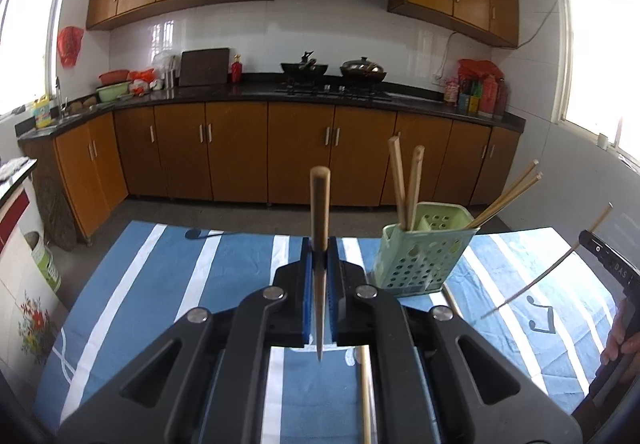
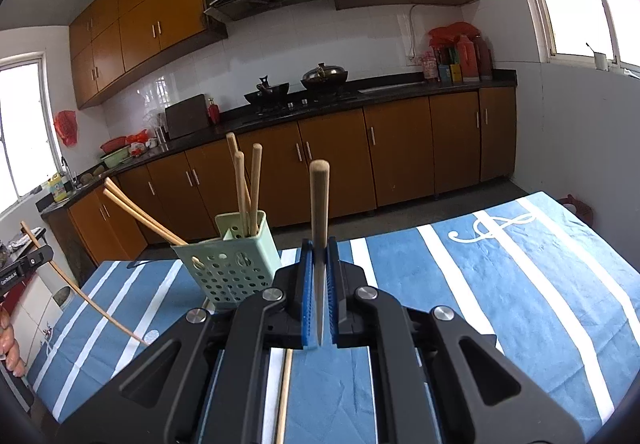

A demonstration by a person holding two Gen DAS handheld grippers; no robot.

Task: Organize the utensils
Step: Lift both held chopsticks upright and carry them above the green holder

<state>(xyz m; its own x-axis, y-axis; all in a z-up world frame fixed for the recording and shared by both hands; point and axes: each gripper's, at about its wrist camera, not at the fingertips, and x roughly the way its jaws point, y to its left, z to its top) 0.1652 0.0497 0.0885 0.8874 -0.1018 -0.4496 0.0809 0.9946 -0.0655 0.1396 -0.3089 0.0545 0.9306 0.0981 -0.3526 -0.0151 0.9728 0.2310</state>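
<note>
My left gripper [image 1: 320,244] is shut on a wooden chopstick [image 1: 320,200] that stands up between its blue pads, above the table. To its right stands a pale green perforated utensil holder [image 1: 420,256] with several chopsticks in it. At the right edge the right gripper [image 1: 588,240] carries a thin chopstick [image 1: 548,276] slanting across. In the right wrist view my right gripper [image 2: 319,244] is shut on its own chopstick [image 2: 319,200]; the holder [image 2: 236,264] is to its left, and the left gripper [image 2: 40,256] shows at the far left with a slanted chopstick [image 2: 80,292].
A blue tablecloth with white stripes [image 1: 160,284] [image 2: 520,284] covers the table. A loose chopstick [image 1: 365,396] [image 2: 284,396] lies on it under the grippers. Another one [image 1: 451,298] lies by the holder's base. A person's hand [image 1: 618,344] grips the right tool. Kitchen cabinets [image 1: 240,152] lie beyond.
</note>
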